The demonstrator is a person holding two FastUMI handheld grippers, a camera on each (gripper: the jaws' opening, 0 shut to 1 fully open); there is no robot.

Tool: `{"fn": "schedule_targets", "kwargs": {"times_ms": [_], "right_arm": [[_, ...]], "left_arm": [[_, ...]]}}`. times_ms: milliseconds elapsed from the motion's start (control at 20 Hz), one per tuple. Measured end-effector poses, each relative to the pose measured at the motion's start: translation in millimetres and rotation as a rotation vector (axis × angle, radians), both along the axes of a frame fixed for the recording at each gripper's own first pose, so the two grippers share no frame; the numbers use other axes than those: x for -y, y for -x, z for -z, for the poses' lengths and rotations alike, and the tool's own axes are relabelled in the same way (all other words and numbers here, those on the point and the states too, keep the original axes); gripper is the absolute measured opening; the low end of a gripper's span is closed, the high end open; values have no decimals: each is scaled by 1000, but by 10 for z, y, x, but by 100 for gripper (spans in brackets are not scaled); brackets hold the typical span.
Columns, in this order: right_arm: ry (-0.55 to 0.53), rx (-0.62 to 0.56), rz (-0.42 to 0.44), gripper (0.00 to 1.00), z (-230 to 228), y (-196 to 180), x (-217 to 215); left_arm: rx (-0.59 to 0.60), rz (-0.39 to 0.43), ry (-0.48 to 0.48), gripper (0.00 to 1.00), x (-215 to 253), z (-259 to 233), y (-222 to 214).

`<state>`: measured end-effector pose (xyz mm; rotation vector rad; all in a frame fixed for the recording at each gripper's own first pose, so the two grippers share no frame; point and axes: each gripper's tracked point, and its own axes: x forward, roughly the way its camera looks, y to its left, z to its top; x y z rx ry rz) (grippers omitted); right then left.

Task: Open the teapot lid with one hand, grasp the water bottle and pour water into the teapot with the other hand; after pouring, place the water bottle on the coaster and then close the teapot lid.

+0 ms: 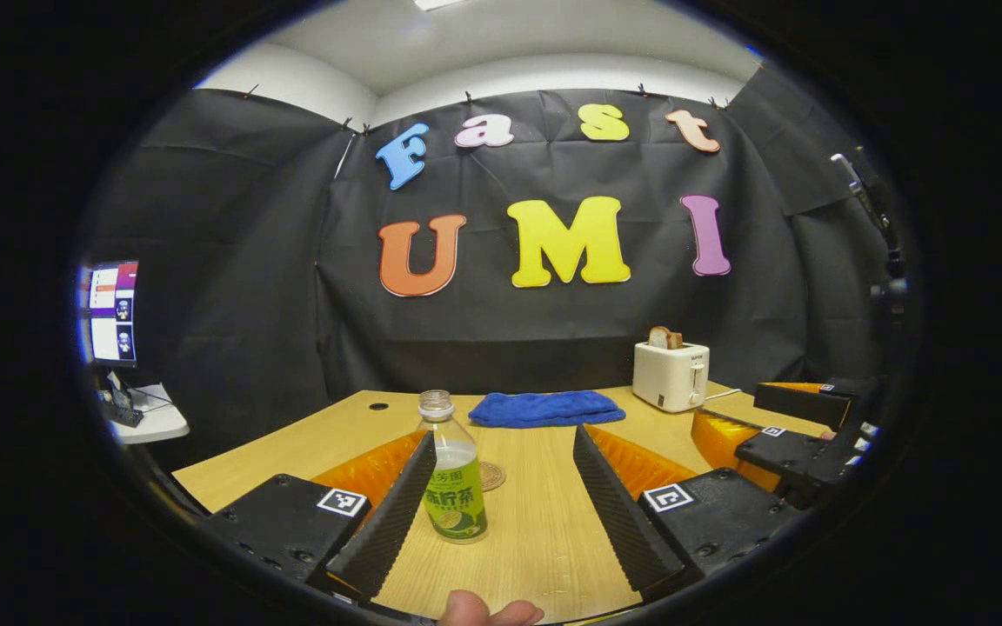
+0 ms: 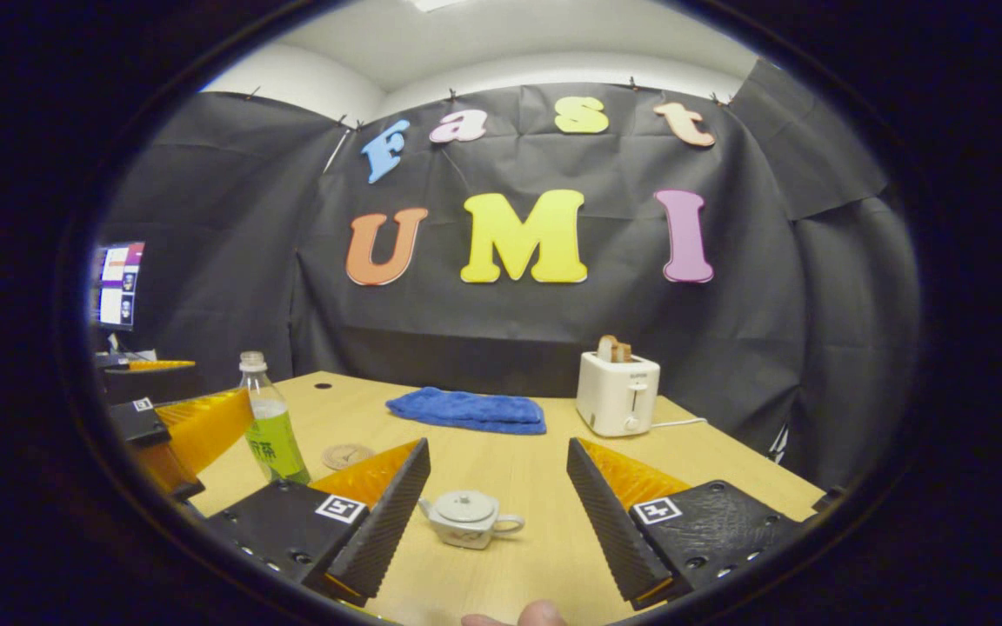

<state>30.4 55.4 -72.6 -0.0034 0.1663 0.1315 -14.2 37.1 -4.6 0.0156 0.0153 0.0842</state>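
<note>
Both tools spread wide, the left tool [image 1: 501, 500] lines up on the bottle [image 1: 453, 474] and the right tool [image 2: 497, 513] on the lidded teapot [image 2: 469, 517], each ready to grab.

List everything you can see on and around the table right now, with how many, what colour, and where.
bottle: one, clear with green label, uncapped, upright on the table between the left gripper's fingers, untouched
coaster: one, brown, just behind the bottle
teapot: one, white, lid on, on the table between the right gripper's fingers
towel: one, blue, far middle of the table
toaster: one, white, bread in its slot, far right of the table
monitor: one, lit, off the table's left
left gripper: one, open
right gripper: one, open
</note>
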Motion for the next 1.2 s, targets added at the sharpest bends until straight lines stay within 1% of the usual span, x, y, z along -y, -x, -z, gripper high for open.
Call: {"fn": "schedule_targets", "kwargs": {"times_ms": [50,250,300,350,400,450,500,600,650,700,750,800,850,900,950,1000,1050,1100,1150,1200], "right_arm": [[10,-11,-6,95,71,-48,-62],[47,-75,-26,96,384,-239,-225],[42,-86,-25,98,444,-285,-239],[37,-102,-22,96,503,-332,-261],[35,-124,-23,96,570,-373,-290],[30,-142,-21,96,637,-408,-303],[22,-155,-19,93,685,-450,-315],[13,-169,-13,93,742,-536,-362],[15,-174,-5,89,760,-557,-365],[14,-180,-7,75,773,-581,-380],[13,-185,-2,74,805,-598,-384],[12,-190,-1,59,818,-613,-396],[12,-192,2,58,837,-622,-389],[11,-199,2,53,849,-627,-390],[16,-207,14,53,889,-648,-383],[3,-202,13,34,859,-630,-353],[4,-203,12,18,888,-659,-360],[11,-206,10,18,887,-654,-364],[32,-203,29,18,834,-603,-332],[28,-201,18,5,902,-649,-336]], "left_arm": [[-3,-9,1,99,-55,28,18],[-22,-38,20,99,-248,120,79],[-22,-51,21,99,-323,136,95],[-21,-65,20,99,-385,136,114],[-21,-76,18,99,-438,149,117],[-23,-81,16,99,-469,153,110],[-23,-84,17,99,-490,157,106],[-25,-88,23,99,-525,173,97],[-26,-87,26,99,-528,181,93],[-28,-89,26,99,-541,185,94],[-30,-90,27,99,-558,196,97],[-32,-92,28,99,-568,209,90],[-34,-94,28,99,-587,216,88],[-36,-95,28,99,-583,222,81],[-39,-97,31,99,-593,223,80],[-42,-98,32,99,-602,246,74],[-44,-100,30,99,-606,248,69],[-44,-102,28,99,-619,252,65],[-44,-103,26,99,-622,252,60],[-46,-102,27,99,-621,253,66]]}}
